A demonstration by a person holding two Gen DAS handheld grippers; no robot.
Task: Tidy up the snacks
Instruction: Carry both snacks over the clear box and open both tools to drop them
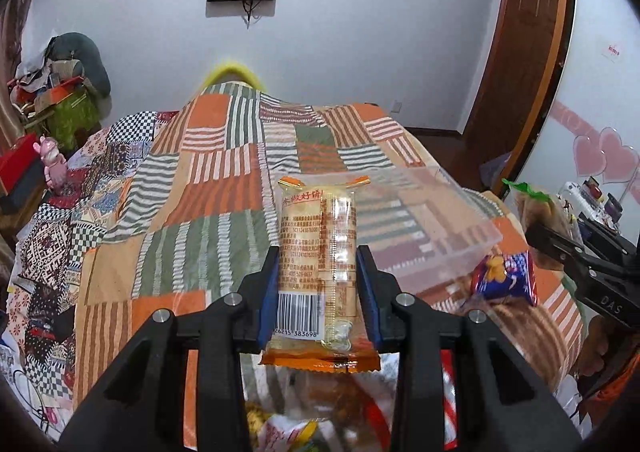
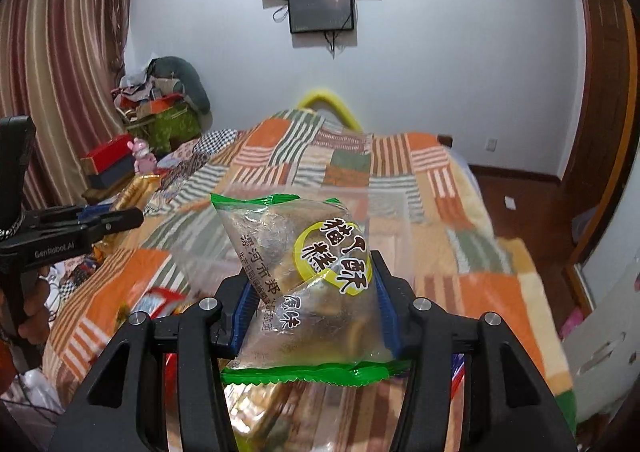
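Observation:
My left gripper (image 1: 318,254) is shut on a clear rice-cracker packet (image 1: 316,252) with orange ends and a barcode, held upright above the bed. My right gripper (image 2: 312,268) is shut on a clear cake packet (image 2: 304,276) with green ends and a yellow-green label. A clear plastic box (image 1: 432,228) sits on the quilt just beyond both packets. In the left wrist view the right gripper (image 1: 560,248) shows at the right edge with its green-edged packet (image 1: 532,204). The left gripper (image 2: 120,222) appears at the left of the right wrist view.
A patchwork quilt (image 1: 192,180) covers the bed. A blue and red snack packet (image 1: 506,278) lies by the box, and more snacks (image 1: 320,408) are heaped under the grippers. Boxes and a pink toy (image 1: 52,164) crowd the left side; a wooden door frame (image 1: 516,64) stands at the right.

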